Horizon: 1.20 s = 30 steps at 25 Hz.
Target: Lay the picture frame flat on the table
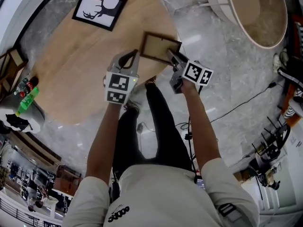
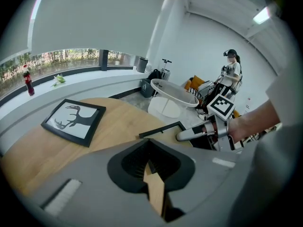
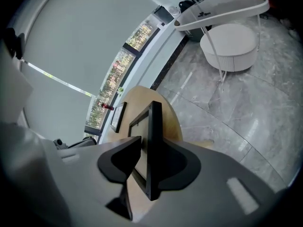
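Judging this as the let-go stage. The frame lies low at the near edge of the counter, about flat in the head view. Whether its whole back touches the wood I cannot tell.

My right gripper: fingers narrow, astride the frame's near right corner. One finger is against it and the other seems just clear, so no firm squeeze.

My left gripper: fingers closed tip to tip, empty, just beside the frame's left corner.

The deer picture lies flat at the far side, well apart.

Risks from here:
- The frame sits right at the counter's edge, with the floor beyond. A finger catching the rim on the way back would likely drag it toward me and off.
- If one side is raised, so loose a hold lets it drop and clatter. Glass, if there is any, may crack.
- The left fingers, closed and near, could nudge the corner sideways.

Next move calls for spreading the right fingers wider and backing straight out along the frame's plane, no lift.
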Each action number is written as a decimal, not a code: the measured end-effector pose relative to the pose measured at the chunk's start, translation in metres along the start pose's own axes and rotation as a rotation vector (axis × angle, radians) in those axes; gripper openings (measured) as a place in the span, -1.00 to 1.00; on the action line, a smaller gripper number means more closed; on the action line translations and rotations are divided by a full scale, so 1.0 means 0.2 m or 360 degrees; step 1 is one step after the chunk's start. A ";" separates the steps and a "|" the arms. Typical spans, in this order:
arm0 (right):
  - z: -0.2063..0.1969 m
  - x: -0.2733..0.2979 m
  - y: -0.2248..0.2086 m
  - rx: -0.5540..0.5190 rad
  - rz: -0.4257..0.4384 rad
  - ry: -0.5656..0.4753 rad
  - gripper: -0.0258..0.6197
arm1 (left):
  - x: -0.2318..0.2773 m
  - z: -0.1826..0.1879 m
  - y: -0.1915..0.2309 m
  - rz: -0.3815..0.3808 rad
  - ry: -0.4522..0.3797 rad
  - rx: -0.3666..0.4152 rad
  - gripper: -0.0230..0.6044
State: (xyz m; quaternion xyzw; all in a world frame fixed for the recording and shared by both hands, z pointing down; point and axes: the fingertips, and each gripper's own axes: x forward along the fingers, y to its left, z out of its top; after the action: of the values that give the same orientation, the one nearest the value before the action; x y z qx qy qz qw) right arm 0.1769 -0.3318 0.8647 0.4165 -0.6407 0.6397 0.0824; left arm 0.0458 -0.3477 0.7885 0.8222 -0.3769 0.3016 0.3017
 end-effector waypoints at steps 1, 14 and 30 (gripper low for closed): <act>-0.01 0.00 -0.02 -0.0012 -0.0020 0.0014 -0.54 | 0.00 -0.01 0.00 -0.0004 -0.0008 -0.0015 -0.90; -0.06 -0.01 -0.07 -0.0075 -0.0020 0.0062 -0.46 | 0.02 -0.07 -0.03 -0.0021 0.0012 -0.0037 -0.90; -0.11 -0.11 -0.12 0.0006 0.0092 0.0029 -0.39 | -0.08 -0.16 -0.09 -0.0007 0.0025 -0.0033 -0.90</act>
State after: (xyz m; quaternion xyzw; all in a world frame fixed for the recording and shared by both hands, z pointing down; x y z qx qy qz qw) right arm 0.1965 -0.2990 0.8716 0.3920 -0.6506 0.6467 0.0691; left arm 0.0433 -0.3088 0.7925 0.8175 -0.3758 0.3033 0.3138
